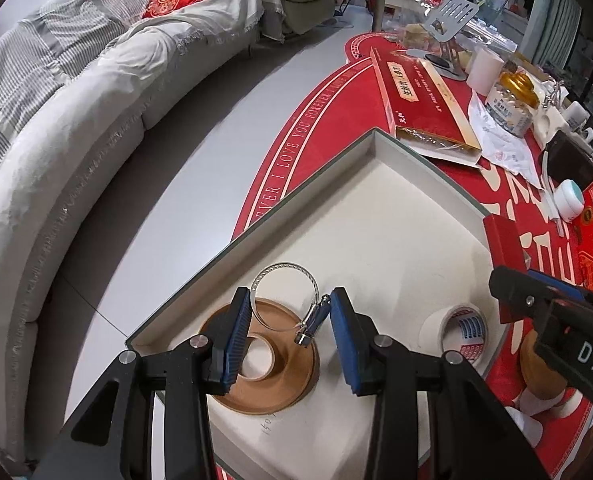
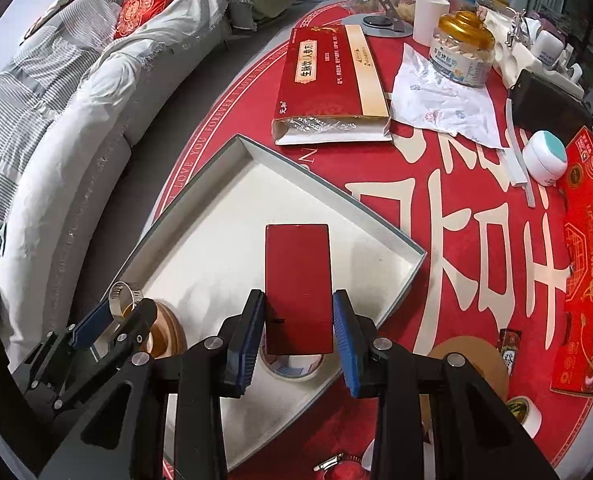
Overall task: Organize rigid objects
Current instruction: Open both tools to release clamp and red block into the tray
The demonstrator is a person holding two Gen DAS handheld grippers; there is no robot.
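A shallow white tray (image 1: 396,216) with a grey rim sits on the red table; it also shows in the right wrist view (image 2: 216,248). In it lie a brown tape roll (image 1: 292,376), a white tape roll (image 1: 462,330) and a metal hose clamp (image 1: 288,292). My left gripper (image 1: 290,340) is open around the hose clamp, which rests on the brown roll. My right gripper (image 2: 298,320) is shut on a flat red box (image 2: 298,280), held above the tray over the white tape roll (image 2: 296,368).
On the red tablecloth beyond the tray lie a long red gift box (image 2: 328,80), a jar with a gold lid (image 2: 462,48), a white cream jar (image 2: 544,160) and an orange-red carton (image 2: 588,280). A second hose clamp (image 2: 336,460) and tape rolls (image 2: 476,360) lie near the front. A sofa (image 1: 76,120) stands left.
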